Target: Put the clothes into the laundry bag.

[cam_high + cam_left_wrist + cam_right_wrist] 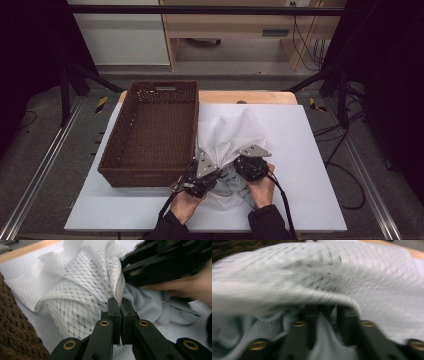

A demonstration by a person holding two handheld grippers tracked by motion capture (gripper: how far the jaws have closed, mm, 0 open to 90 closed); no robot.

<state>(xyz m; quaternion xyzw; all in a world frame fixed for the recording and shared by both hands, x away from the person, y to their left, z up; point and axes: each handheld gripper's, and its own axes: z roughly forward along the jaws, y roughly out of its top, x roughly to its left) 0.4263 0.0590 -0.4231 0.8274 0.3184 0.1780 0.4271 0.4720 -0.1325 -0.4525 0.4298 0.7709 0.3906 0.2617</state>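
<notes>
At nine o'clock on the white rectangular table mat [300, 165] stands a dark brown woven wicker basket [155, 135], long and rectangular, its near short wall by the left hand; nothing lies inside it, and its weave shows bare down to the floor of the basket. No writing or label can be read anywhere on it or on the cloth.

Just right of the basket, around the middle of the mat toward six o'clock, lies the white mesh laundry bag [227, 137], crumpled and humped up, with a pale grey-blue garment [232, 187] spilling from under its near edge. Whether the garment sits partly inside the bag cannot be told.

The left gripper [206, 176] sits at the bag's seven o'clock corner, touching the basket's near right corner. In the left gripper view its jaws are pressed together on the zip-edged hem of the mesh bag [82, 290], the hem rising straight from between the pads.

The right gripper [250, 165] is at the bag's five o'clock edge. The right gripper view is blurred: its jaws stand a little apart, with pale grey-blue cloth [324, 340] between them and a mesh fold [317, 282] arching over the tips; whether the pads press on it cannot be told.

From three o'clock round to five the mat is bare out to its right and near edges.
</notes>
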